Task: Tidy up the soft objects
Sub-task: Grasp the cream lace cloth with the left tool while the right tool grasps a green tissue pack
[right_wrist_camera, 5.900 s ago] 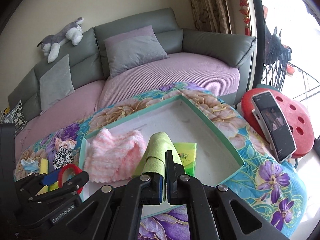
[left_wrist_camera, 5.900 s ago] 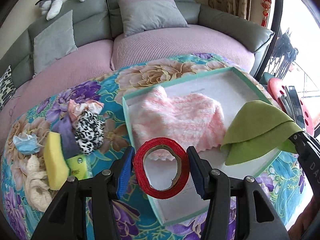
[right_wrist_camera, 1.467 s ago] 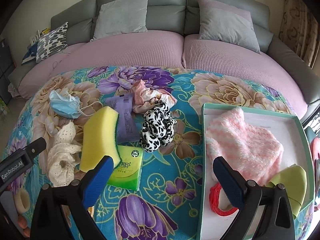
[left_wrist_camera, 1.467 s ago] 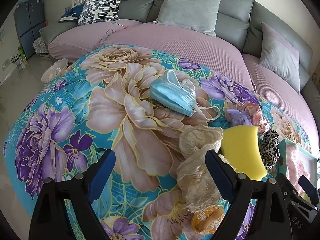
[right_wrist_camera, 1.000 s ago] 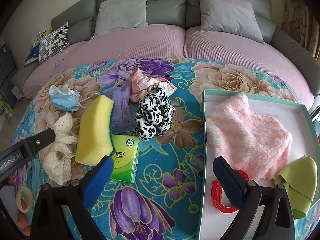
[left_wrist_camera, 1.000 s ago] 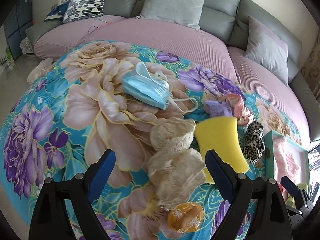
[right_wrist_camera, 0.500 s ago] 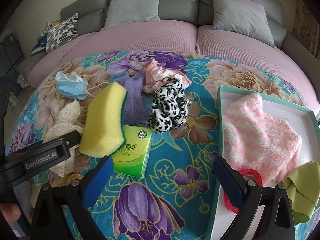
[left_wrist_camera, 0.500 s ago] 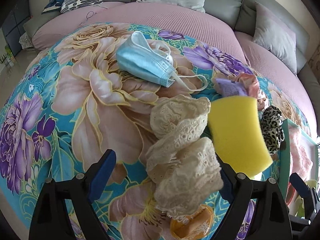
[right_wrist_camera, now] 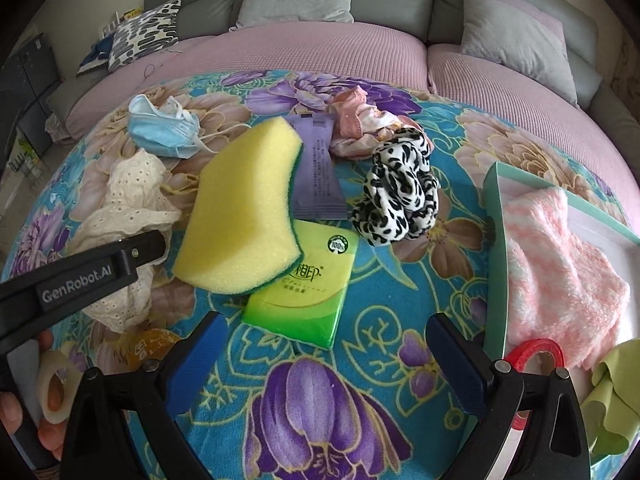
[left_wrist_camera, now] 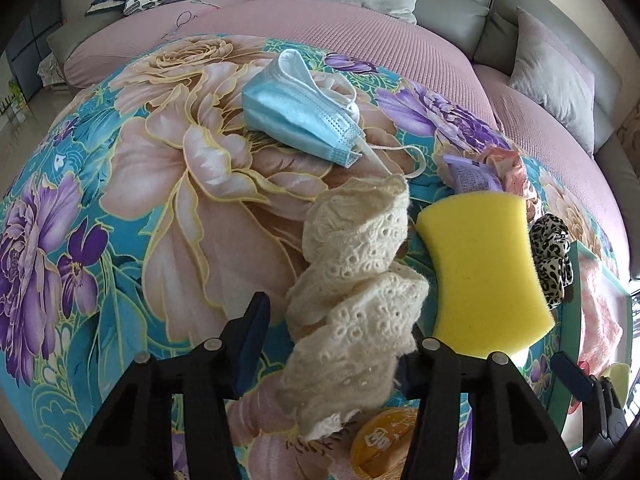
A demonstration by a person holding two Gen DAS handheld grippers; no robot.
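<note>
My left gripper (left_wrist_camera: 332, 344) is open with its jaws on either side of the near end of a cream lace cloth (left_wrist_camera: 356, 272); the cloth also shows in the right wrist view (right_wrist_camera: 128, 216). A yellow sponge (left_wrist_camera: 480, 276) lies just right of it. My right gripper (right_wrist_camera: 324, 356) is open and empty above the floral cover, short of a green tissue pack (right_wrist_camera: 308, 288). A teal-rimmed box (right_wrist_camera: 494, 240) at the right holds a pink knit (right_wrist_camera: 556, 264), a red tape roll (right_wrist_camera: 536, 354) and a green cloth (right_wrist_camera: 612, 396).
A blue face mask (left_wrist_camera: 300, 116), a purple packet (right_wrist_camera: 316, 168), a pink cloth (right_wrist_camera: 360, 124) and a leopard scrunchie (right_wrist_camera: 400, 192) lie on the floral cover (left_wrist_camera: 120, 200). An orange item (left_wrist_camera: 380, 444) sits near the left gripper. The sofa (right_wrist_camera: 320, 52) curves behind.
My left gripper has moved forward onto the lace cloth and its jaws have narrowed around it. My right gripper has drifted lower and nearer the tissue pack, still open.
</note>
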